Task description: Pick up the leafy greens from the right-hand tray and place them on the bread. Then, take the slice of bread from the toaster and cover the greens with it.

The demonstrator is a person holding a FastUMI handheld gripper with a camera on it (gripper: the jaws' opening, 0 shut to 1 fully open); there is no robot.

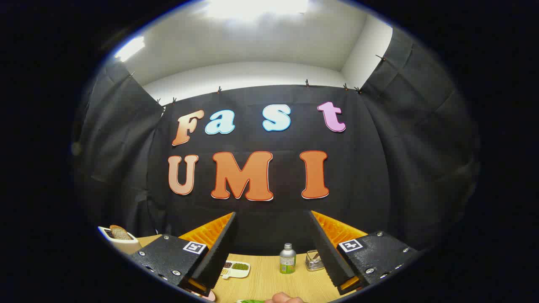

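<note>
My gripper [271,235] stands open, its two black fingers with orange backs spread wide, with nothing between them. It is held high above the wooden table [269,282] and looks toward the booth's back wall. A white toaster [120,240] sits far to the left, beyond the left finger, with a brown slice of bread [119,232] sticking out of its top. A sliver of the leafy greens [251,301] shows low between the fingers, next to a person's hand [286,299]. Under the left finger peeks part of a pink plate [202,293]; what lies on it is hidden.
Beyond the fingers a small white divided dish [236,268] holds dark and green bits. A silver bottle with a green label [287,259] stands mid-table, and a wire metal holder [314,261] sits beside the right finger. Black cloth walls close the booth behind.
</note>
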